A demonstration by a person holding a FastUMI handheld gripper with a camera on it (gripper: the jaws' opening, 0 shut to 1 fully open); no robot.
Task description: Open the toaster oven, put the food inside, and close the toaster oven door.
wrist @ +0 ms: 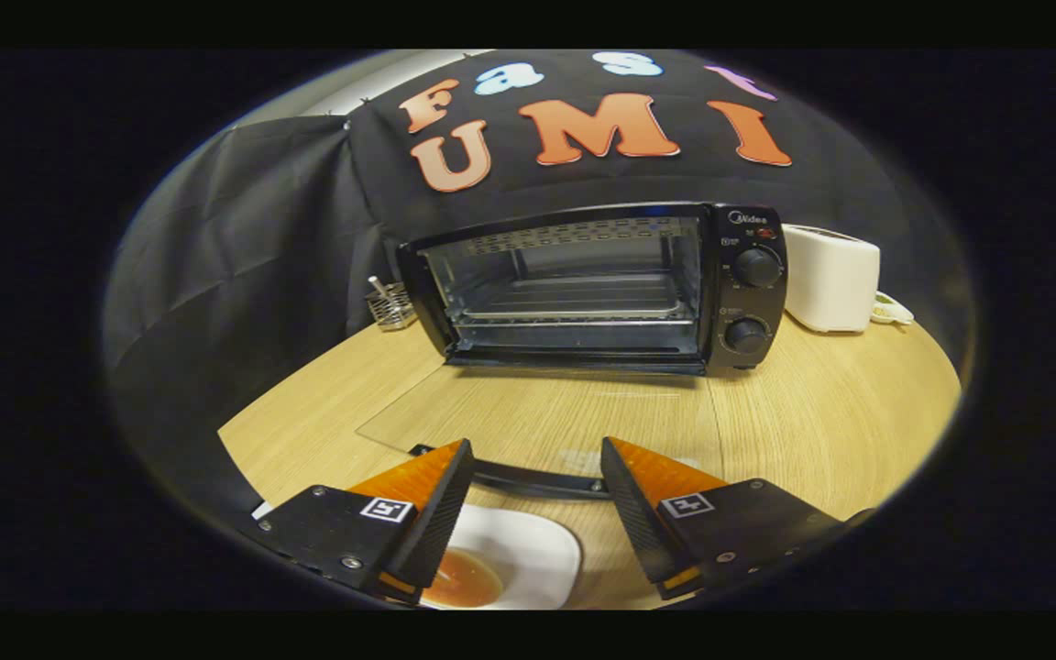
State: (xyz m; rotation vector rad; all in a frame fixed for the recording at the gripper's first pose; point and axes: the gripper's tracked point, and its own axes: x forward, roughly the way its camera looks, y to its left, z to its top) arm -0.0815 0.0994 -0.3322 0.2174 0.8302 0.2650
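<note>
The black toaster oven (597,286) stands at the back of the wooden table (821,412) with its glass door (528,412) folded down flat toward me. Inside, an empty wire rack (574,301) shows. The door's black handle (537,478) lies just ahead of my fingertips. My gripper (537,477) is open, its orange-and-black fingers (427,500) wide apart with nothing between them. Below and between the fingers sits a white plate (528,555) holding a brownish piece of food (462,579), partly hidden by the left finger.
A white toaster (830,278) stands right of the oven, with a small white object (893,310) beside it. A wire mesh holder (389,307) with a utensil sits left of the oven. Two knobs (755,268) are on the oven's right panel.
</note>
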